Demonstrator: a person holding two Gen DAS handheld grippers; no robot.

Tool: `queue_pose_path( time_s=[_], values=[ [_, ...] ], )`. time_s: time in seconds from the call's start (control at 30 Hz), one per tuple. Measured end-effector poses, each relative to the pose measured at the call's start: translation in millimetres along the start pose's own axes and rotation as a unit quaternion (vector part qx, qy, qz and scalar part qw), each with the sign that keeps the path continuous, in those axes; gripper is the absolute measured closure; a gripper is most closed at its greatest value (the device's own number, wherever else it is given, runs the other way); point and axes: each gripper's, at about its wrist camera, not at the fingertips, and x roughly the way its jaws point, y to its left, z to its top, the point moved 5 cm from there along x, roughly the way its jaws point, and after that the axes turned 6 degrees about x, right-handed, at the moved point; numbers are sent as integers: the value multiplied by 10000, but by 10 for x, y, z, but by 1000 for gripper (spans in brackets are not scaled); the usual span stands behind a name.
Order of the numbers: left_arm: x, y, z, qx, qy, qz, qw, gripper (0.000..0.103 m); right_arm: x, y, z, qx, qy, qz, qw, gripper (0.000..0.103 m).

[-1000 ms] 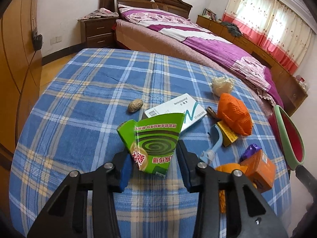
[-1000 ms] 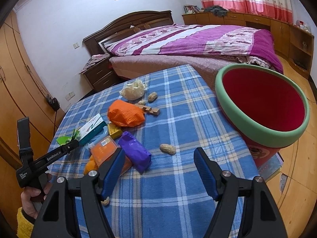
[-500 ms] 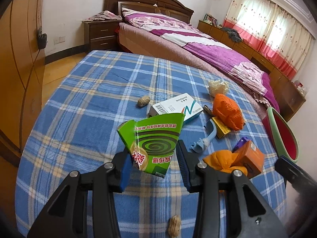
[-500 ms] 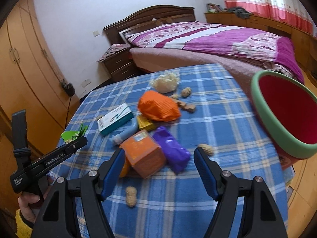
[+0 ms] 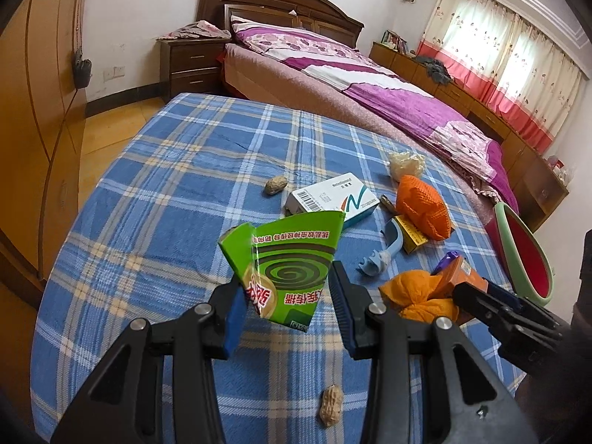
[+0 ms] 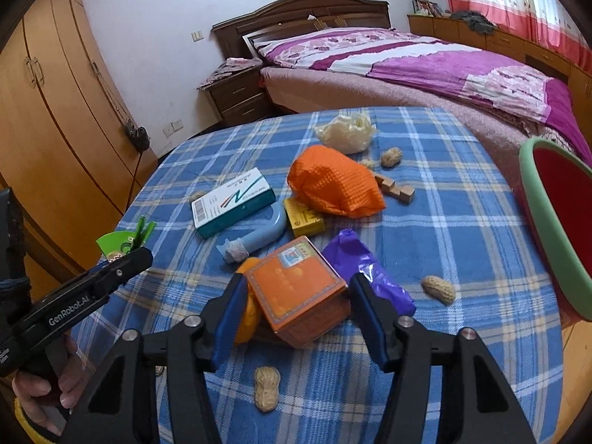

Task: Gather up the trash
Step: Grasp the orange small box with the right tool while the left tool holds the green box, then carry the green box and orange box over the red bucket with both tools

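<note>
The left gripper [image 5: 286, 309] was clamped on a torn green carton [image 5: 286, 264] with a spiral print, holding it clear above the blue checked tablecloth [image 5: 166, 222] in the lower middle of the left wrist view; in the right wrist view the same carton showed only as a green scrap at the left edge, poking out past the black finger of that tool, with a hand [image 6: 48, 381] gripping its handle in the lower left corner. The right gripper [image 6: 296, 303] sat low in the centre of its own frame, its jaws closing around an orange box [image 6: 299, 292] that stood between them — the blue pads looked just beside its sides, not yet pressing. Under the box lay a crumpled orange bag [image 6: 248, 314], and a purple wrapper [image 6: 366, 270] lay touching it to the right. Above these, toward mid-frame, rested a white and teal medicine box [image 6: 233, 203], a pale blue tube [image 6: 259, 236], a small yellow box [image 6: 303, 218] and an orange net pouch [image 6: 333, 185], with a crumpled white bag [image 6: 346, 131] beyond. Peanuts were scattered about — one [image 6: 266, 388] near the bottom, one [image 6: 438, 288] to the right. The red bin with a green rim [image 6: 547, 240] stood at the right edge of the frame, beside the table.
</note>
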Motion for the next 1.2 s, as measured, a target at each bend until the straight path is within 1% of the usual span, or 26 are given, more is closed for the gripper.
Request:
queue_pose_path(
  time_s=[0.27,0.67,0.87,1.03,1.2],
  values=[
    [-23,0,-13,-41,-9,-13,10000,61,-61,-75,0,169,-36,91,9998,44],
    [-124,-123,30,15,-111,-107,9999,61,-495,-136,29,389,-488,275,9977,45],
    [-205,-225,56,24,-159,-250,9996,61,-712,-177,44,425,-707,344,9960,45],
    [-283,-326,86,64,-203,-346,9992,61,-857,-220,40,482,-788,473,9946,45],
    [-394,-428,113,95,-248,-449,9986,61,-986,-279,32,538,-909,497,9932,44]
  ],
)
